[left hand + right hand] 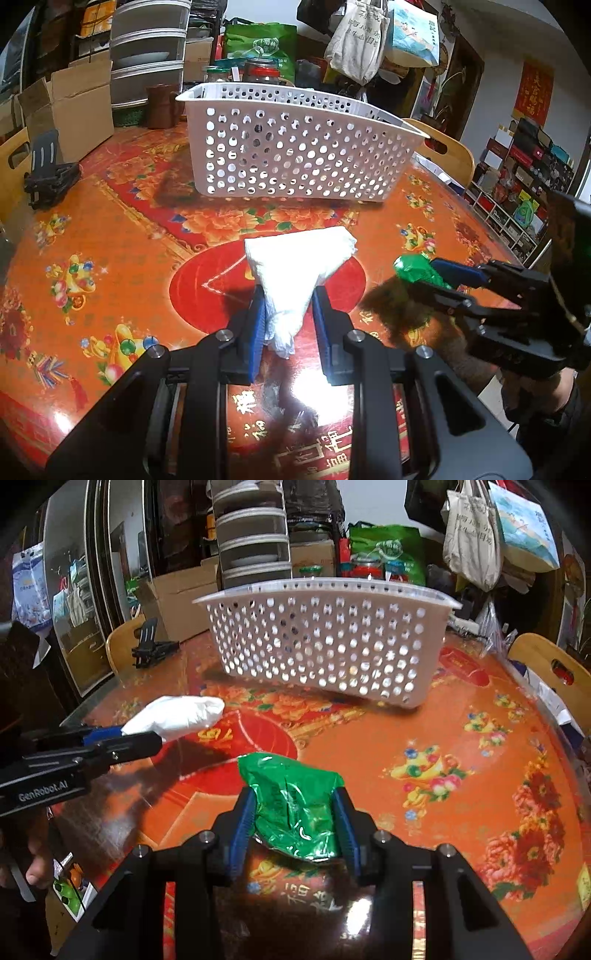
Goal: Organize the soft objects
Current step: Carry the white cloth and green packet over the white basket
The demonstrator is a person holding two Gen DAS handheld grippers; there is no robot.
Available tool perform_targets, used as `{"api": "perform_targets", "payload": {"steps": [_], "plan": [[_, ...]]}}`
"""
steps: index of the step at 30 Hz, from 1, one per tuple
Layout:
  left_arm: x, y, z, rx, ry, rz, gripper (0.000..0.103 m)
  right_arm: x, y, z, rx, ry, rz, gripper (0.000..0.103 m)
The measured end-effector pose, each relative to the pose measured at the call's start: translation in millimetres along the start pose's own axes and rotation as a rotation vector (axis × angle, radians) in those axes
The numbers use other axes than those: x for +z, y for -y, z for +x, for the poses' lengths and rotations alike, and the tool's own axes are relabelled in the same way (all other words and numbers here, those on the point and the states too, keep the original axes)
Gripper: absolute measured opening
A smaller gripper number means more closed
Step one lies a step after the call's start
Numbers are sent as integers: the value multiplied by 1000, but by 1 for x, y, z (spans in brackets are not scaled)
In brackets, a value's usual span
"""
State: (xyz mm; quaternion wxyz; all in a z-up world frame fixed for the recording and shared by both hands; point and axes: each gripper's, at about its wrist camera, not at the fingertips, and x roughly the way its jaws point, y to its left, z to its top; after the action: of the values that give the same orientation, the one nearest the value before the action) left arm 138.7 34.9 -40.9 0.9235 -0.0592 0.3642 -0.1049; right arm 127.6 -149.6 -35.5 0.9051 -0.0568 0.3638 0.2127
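Indoor light, moderately bright overhead. Glare patch on glossy table, near centre. Soft dark shadows under both grippers. Strong fisheye bending, black vignette corners. Far background slightly soft.

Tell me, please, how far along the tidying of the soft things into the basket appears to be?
Nothing looks stowed yet; no item shows through the white basket. In hand: the left gripper grips a white cloth, and the right gripper a green foil bag. Left: placing both inside.
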Motion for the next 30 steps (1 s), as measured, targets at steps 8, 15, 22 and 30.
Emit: {"api": "perform_targets", "payload": {"steps": [8, 15, 22, 30], "plan": [[13, 5, -17, -2, 37, 12, 22, 24, 4, -22, -17, 53, -20, 42], [46, 11, -41, 3, 97, 33, 22, 56, 11, -44, -29, 104, -39, 42], [94, 14, -58, 3, 140, 45, 22, 100, 17, -61, -46, 147, -61, 42], [164, 15, -49, 14, 132, 53, 22, 152, 32, -45, -57, 118, -57, 42]]}}
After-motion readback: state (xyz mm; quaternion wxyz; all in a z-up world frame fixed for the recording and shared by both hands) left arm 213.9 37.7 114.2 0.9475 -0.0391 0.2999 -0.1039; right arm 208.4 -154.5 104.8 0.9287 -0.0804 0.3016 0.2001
